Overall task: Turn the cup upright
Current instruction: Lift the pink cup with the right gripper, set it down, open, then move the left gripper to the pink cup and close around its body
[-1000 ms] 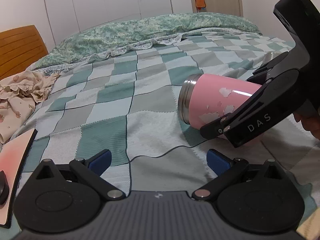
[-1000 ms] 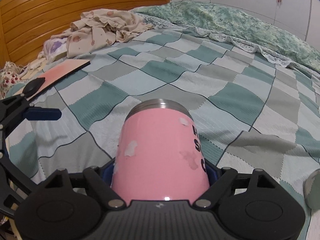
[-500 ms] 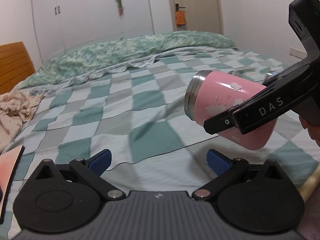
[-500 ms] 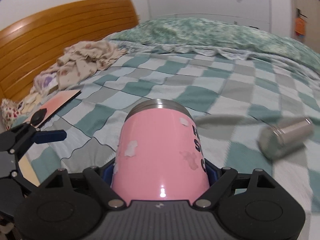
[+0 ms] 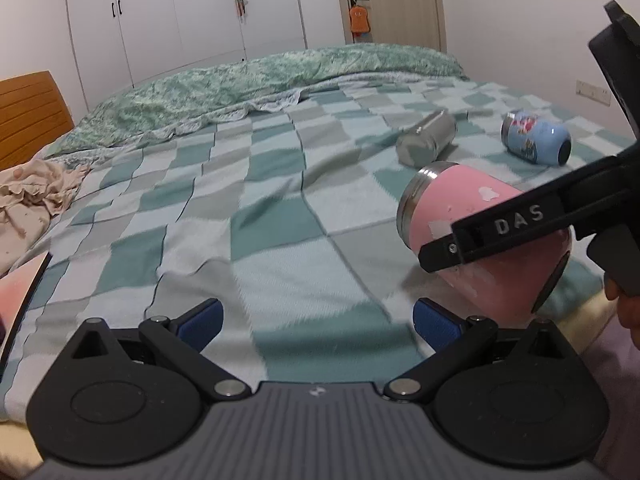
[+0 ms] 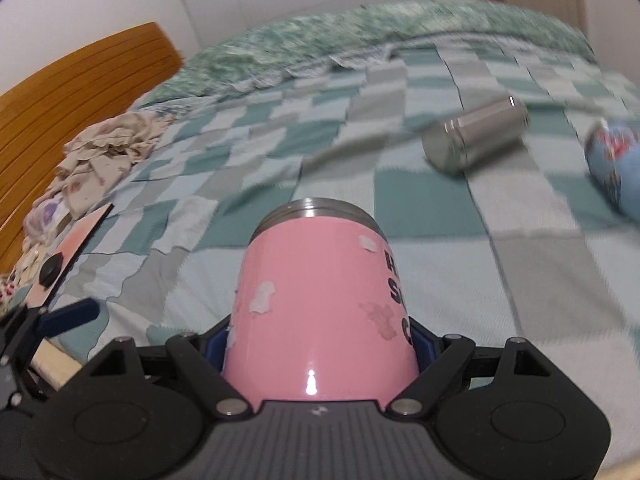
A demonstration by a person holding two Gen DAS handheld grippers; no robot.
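A pink cup (image 6: 320, 300) with a steel rim and worn paint sits between the blue pads of my right gripper (image 6: 320, 344), which is shut on it. The cup is held off the checkered bedspread, tilted, rim pointing away and slightly up. In the left wrist view the same pink cup (image 5: 460, 208) appears at right, clamped by the right gripper (image 5: 504, 232). My left gripper (image 5: 318, 320) is open and empty, low over the bedspread to the left of the cup. Its blue fingertip (image 6: 68, 316) shows at the left edge of the right wrist view.
A steel cup (image 5: 426, 142) and a blue printed cup (image 5: 536, 142) lie on their sides farther right on the bed. Crumpled cloth (image 5: 32, 196) and a pink flat board (image 6: 76, 244) lie at left. A wooden headboard (image 6: 60, 92) stands beyond.
The right gripper has lifted the pink cup off the bedspread and swung it right, tilting the rim upward. The steel and blue cups have come into view. The left gripper stays open.
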